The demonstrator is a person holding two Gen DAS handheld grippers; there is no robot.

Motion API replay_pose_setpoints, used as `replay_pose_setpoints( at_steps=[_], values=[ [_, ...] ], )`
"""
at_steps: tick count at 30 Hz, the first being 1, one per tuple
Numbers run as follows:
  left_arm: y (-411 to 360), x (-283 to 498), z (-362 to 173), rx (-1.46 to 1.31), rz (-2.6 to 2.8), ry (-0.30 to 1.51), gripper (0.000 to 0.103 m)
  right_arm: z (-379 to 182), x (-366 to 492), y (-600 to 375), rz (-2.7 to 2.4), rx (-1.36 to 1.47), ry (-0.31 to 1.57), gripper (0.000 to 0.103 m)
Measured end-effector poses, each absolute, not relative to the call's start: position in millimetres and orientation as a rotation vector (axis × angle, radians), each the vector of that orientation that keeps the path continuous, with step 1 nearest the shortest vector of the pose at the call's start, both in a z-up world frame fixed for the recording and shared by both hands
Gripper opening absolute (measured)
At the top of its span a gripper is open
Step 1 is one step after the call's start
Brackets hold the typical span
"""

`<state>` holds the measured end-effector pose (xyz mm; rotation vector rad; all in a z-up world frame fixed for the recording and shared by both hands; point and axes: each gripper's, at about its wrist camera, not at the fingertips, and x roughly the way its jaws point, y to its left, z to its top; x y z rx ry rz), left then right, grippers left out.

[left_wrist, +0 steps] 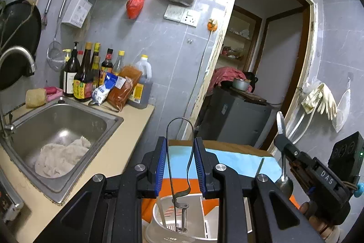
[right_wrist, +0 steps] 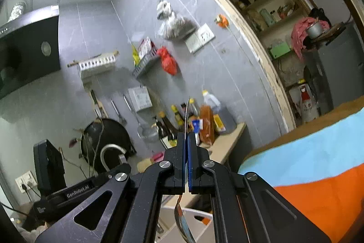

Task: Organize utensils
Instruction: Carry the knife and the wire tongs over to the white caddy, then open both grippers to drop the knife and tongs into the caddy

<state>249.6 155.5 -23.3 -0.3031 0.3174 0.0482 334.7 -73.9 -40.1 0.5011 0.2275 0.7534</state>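
My left gripper [left_wrist: 180,149] is shut on a metal peeler [left_wrist: 179,174] with a wire loop handle. The loop sticks up between the blue pads and the blade end hangs down into a white utensil holder [left_wrist: 204,215] below. My right gripper [right_wrist: 187,140] is shut on a metal spoon [right_wrist: 186,115]. The handle points up past the fingertips and the bowl hangs below, over the white holder [right_wrist: 200,220]. In the left wrist view the right gripper [left_wrist: 282,142] holds the spoon [left_wrist: 284,181] upright at the right, beside the holder.
The holder stands on a table with a blue and orange cloth [left_wrist: 234,161]. A steel sink [left_wrist: 59,129] with a rag in it is at the left, with sauce bottles [left_wrist: 91,76] behind it. A doorway [left_wrist: 261,60] opens ahead. A pan [left_wrist: 18,38] hangs on the wall.
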Motion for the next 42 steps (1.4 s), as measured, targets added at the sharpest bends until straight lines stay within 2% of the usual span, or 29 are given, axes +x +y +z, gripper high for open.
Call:
replay_pose_setpoints(
  at_steps=[20,23,24,26,28,32,35,37,41,42],
  values=[
    [152.1,256.1,-51.3,-0.373,0.004,0.409,0.023,-70.0,339.2,-79.9,0.78,0.431,0.336,0.003],
    [152.4,256.6,-50.7,-0.389,-0.004,0.425,0.026,-67.7,340.2,-83.3,0.778,0.422,0.361,0.004],
    [151.6,256.0,-49.2,-0.393,-0.009,0.426,0.031,-66.7,340.4,-83.3,0.78,0.417,0.367,0.005],
    [149.7,254.3,-45.7,-0.396,-0.012,0.423,0.041,-64.2,340.4,-85.0,0.782,0.408,0.379,0.011],
    [147.8,253.5,-42.8,-0.396,-0.015,0.423,0.045,-61.9,339.6,-86.9,0.781,0.407,0.386,0.029],
    [140.5,251.5,-34.5,-0.383,0.001,0.429,0.045,-53.9,335.8,-95.1,0.775,0.421,0.383,0.032],
    [133.0,249.8,-26.9,-0.374,0.009,0.416,0.055,-44.3,331.2,-103.8,0.757,0.418,0.369,0.032],
    [126.2,248.6,-21.8,-0.368,0.008,0.404,0.059,-35.2,327.0,-113.7,0.731,0.404,0.353,0.045],
    [105.4,248.2,-11.3,-0.332,0.007,0.382,0.069,-17.7,319.9,-135.9,0.668,0.373,0.322,0.061],
    [99.6,247.7,-8.6,-0.326,0.003,0.375,0.071,-13.2,317.4,-143.2,0.646,0.361,0.316,0.068]
  ],
)
